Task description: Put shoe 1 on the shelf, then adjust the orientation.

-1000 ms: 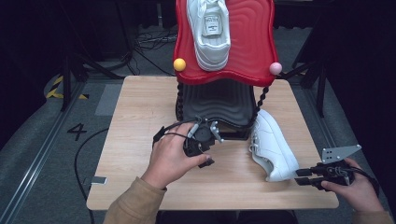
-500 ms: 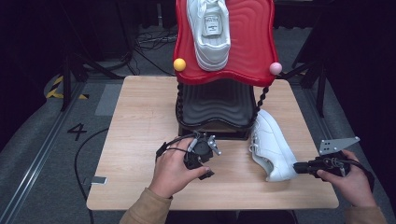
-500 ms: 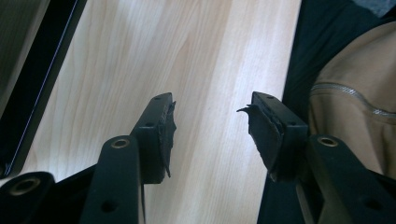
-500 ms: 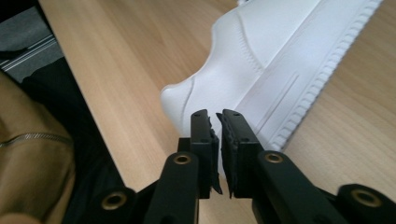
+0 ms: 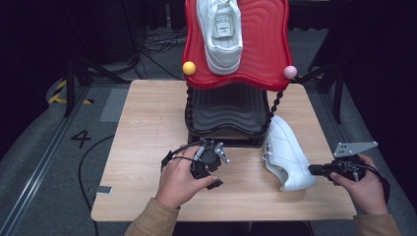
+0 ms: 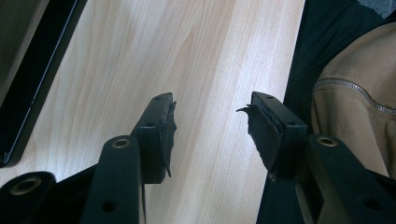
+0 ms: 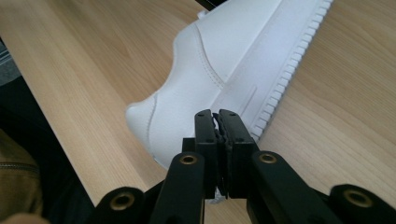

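While the right gripper point(image 7: 218, 122) points at the heel of the white sneaker point(image 7: 224, 70) lying on the wooden table point(image 5: 147, 128), its jaws have just been closing and now stand clenched together with nothing between them; the sneaker lies just ahead of the fingertips. The left gripper point(image 6: 210, 126) stands released, jaws wide apart over bare tabletop, the sneaker well apart from it.
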Demonstrator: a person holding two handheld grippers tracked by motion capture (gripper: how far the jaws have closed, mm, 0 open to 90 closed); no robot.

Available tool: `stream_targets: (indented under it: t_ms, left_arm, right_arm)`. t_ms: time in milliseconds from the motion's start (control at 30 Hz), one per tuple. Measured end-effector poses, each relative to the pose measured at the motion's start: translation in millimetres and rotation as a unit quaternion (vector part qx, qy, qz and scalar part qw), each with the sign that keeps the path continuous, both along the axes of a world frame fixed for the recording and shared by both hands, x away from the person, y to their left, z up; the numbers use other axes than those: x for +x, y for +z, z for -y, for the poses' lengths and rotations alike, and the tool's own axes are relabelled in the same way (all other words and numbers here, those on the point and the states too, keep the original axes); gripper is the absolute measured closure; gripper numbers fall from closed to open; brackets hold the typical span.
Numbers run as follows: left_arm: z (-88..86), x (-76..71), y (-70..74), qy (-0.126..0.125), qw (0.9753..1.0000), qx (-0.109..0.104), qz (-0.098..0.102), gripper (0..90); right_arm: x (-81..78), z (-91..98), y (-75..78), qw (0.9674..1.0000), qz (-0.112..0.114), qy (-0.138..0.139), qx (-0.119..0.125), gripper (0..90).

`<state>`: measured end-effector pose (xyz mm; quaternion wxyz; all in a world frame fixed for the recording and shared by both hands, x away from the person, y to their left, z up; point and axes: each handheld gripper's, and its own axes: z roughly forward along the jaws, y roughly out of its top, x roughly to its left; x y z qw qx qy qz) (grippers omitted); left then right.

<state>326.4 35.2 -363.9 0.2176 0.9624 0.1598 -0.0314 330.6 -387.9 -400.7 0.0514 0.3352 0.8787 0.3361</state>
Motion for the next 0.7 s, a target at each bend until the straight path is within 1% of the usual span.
stream_targets:
  t_ms: [67,133,333,367,467,567,600,700]
  left_arm:
    - [-0.8,-0.8,-0.9,-0.001,1.0,-0.001,-0.004,51.6]
    - [-1.9,-0.5,-1.3,-0.002,1.0,-0.002,-0.001,51.4]
    - [-2.6,-1.2,-1.6,0.001,1.0,-0.002,-0.004,51.0]
    - [-2.2,-0.9,-2.2,0.001,1.0,-0.002,-0.004,50.9]
    - [-1.2,0.0,-4.1,-0.002,1.0,0.001,-0.005,50.5]
    - [-1.1,0.8,-6.8,0.0,0.9999,0.003,-0.01,50.6]
    - [-1.2,1.1,-7.2,-0.003,0.9999,0.004,-0.01,50.5]
    - [-1.5,0.8,-7.8,-0.001,0.9999,0.004,-0.011,50.3]
  right_arm:
    - [0.1,1.7,-1.6,1.0,0.002,-0.006,-0.003,86.9]
    - [-0.6,3.0,-2.5,0.9999,0.002,-0.01,-0.005,86.9]
    - [-1.0,5.8,-5.1,0.9999,0.005,-0.014,-0.004,86.9]
    - [-1.3,5.9,-5.8,0.9999,0.002,-0.015,-0.003,87.1]
    - [-1.1,5.6,-7.5,0.9999,0.002,-0.014,-0.005,88.2]
    - [-0.1,5.0,-9.6,0.9999,0.0,-0.009,-0.005,88.8]
    - [0.0,5.2,-9.6,1.0,0.0,-0.009,-0.004,88.8]
    - [0.2,6.0,-9.9,1.0,-0.001,-0.008,-0.001,89.0]
